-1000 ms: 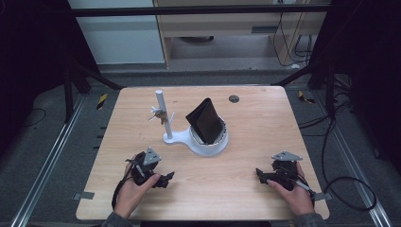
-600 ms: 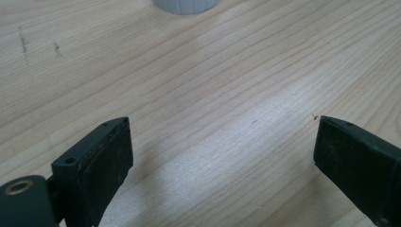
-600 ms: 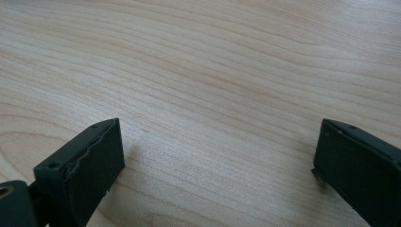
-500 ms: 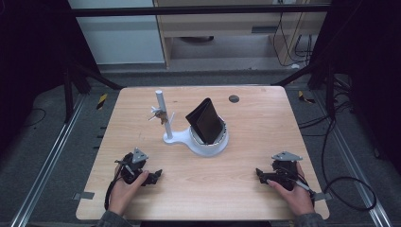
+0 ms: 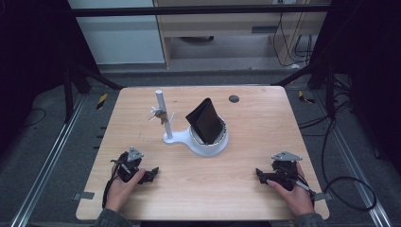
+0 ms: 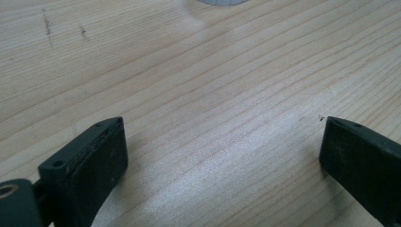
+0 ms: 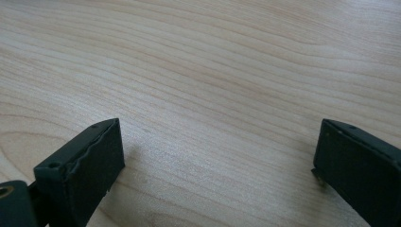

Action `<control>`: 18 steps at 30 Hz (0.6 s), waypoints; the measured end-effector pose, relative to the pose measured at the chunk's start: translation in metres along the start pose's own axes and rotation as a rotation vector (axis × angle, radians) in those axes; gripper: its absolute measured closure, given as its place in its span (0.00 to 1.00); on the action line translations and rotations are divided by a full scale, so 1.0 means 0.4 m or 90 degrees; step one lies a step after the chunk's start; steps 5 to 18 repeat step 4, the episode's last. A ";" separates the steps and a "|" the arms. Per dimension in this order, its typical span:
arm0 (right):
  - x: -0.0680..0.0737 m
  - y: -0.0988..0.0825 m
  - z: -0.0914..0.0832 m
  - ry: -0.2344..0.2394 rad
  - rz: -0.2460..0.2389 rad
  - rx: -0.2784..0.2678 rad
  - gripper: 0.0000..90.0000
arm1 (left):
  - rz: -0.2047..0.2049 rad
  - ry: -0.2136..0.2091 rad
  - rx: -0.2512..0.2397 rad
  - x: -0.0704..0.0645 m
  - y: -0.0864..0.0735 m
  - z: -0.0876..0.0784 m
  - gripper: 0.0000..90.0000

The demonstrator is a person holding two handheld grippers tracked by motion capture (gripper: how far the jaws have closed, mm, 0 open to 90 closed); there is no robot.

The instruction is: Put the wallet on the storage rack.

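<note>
Left hand-held gripper [image 5: 150,174] is rested on the desk [image 5: 246,137] at about 7 o'clock, jaws spread wide over bare wood, while the right hand-held gripper [image 5: 261,175] is laid at about 5 o'clock, its jaws likewise held apart and empty. Nearest to both, at the desk's centre, a black wallet [image 5: 205,121] is stood tilted in a white bowl-shaped stand [image 5: 208,147], with keys [image 5: 159,115] hung on its post at 10 o'clock of the wallet.

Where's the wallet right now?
In the high view, the black wallet stands tilted in the white dish at table centre, right of the post with hanging keys.
</note>
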State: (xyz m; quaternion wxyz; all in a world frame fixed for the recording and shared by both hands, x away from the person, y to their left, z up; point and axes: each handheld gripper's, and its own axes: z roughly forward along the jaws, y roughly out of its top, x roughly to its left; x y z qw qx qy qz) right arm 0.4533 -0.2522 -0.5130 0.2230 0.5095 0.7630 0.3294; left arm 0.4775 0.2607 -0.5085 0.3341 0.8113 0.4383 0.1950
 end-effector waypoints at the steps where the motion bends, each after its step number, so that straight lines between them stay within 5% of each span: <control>1: 0.000 0.000 0.000 0.000 0.000 0.000 0.03 | 0.000 0.001 0.002 0.000 0.000 0.000 0.01; 18: 0.000 0.000 0.000 0.001 -0.002 0.000 0.03 | -0.003 0.002 0.001 0.000 0.000 0.000 0.00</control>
